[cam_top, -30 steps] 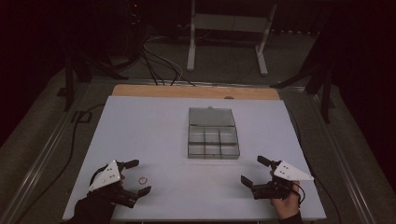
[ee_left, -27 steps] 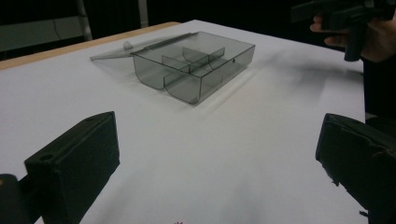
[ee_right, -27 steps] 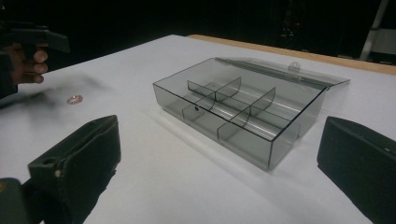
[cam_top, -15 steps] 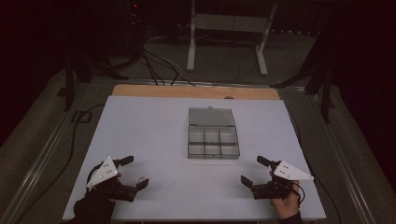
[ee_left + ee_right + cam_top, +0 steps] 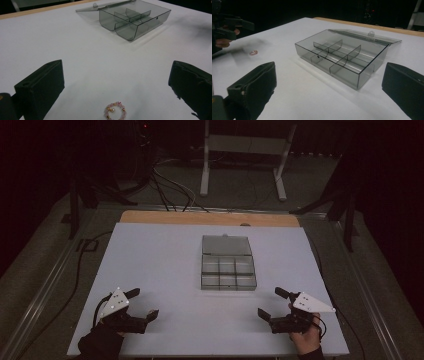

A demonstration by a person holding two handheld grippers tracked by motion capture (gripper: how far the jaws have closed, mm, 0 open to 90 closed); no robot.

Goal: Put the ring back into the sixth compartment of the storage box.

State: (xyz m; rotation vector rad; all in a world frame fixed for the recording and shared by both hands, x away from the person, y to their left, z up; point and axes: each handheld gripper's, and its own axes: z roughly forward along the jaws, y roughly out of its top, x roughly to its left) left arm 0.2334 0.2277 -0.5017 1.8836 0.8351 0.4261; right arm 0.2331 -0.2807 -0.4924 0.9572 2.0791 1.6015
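Since a second ago, the left gripper [image 5: 141, 303] has drawn back toward the near left corner of the white table [image 5: 165, 255], leaving the small pink beaded ring [image 5: 115, 113] lying loose on the tabletop, while the right gripper [image 5: 274, 303] has stayed where it was near the front right edge. From the left gripper view, the ring rests flat on the table between the two black jaws, which stand wide apart and touch nothing; the ring lies close to that camera's lower edge. From the right gripper view, the same ring [image 5: 253, 52] appears as a small pink spot far off, near the other hand. That gripper's jaws are also spread wide with nothing between them. At the middle of the table sits a clear grey compartment box [image 5: 228, 271], its lid [image 5: 226, 245] folded back flat behind it, well apart from the ring.
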